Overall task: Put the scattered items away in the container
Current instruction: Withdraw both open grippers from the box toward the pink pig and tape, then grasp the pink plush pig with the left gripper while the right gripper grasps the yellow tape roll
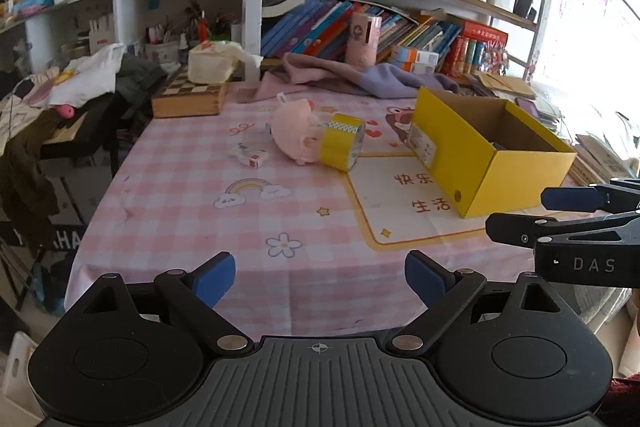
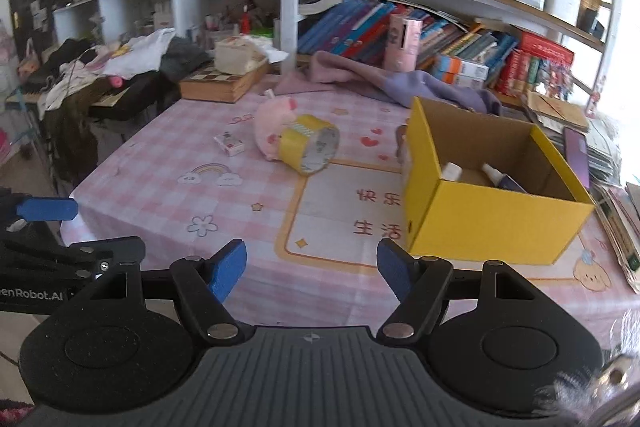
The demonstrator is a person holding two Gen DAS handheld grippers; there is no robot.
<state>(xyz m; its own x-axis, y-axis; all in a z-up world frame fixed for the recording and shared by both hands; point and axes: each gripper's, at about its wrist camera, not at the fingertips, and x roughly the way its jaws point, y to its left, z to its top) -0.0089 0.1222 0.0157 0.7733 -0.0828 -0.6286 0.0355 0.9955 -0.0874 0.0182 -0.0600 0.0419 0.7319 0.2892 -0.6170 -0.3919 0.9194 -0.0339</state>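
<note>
Hovering over table edge [image 1: 168, 211]: left gripper [image 1: 320, 277], right gripper [image 2: 312, 267], jaws spread, holding nothing. Tape roll [image 2: 310, 149] touching pink plush [image 2: 272, 125]; yellow box [image 2: 492, 215] sitting nearby.

Two matching black handheld grippers with blue fingertip pads.
The left gripper [image 1: 320, 277] and right gripper [image 2: 312, 269] share ribbed grey bases, round black discs, silver rivets; side-on, white "DAS" and "enRobot.AI" lettering.

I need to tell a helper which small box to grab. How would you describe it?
On the pink checked tablecloth, find the yellow box, then the pink plush left of it. The small white carton lies flat just left of the plush, the only white item there.
</note>
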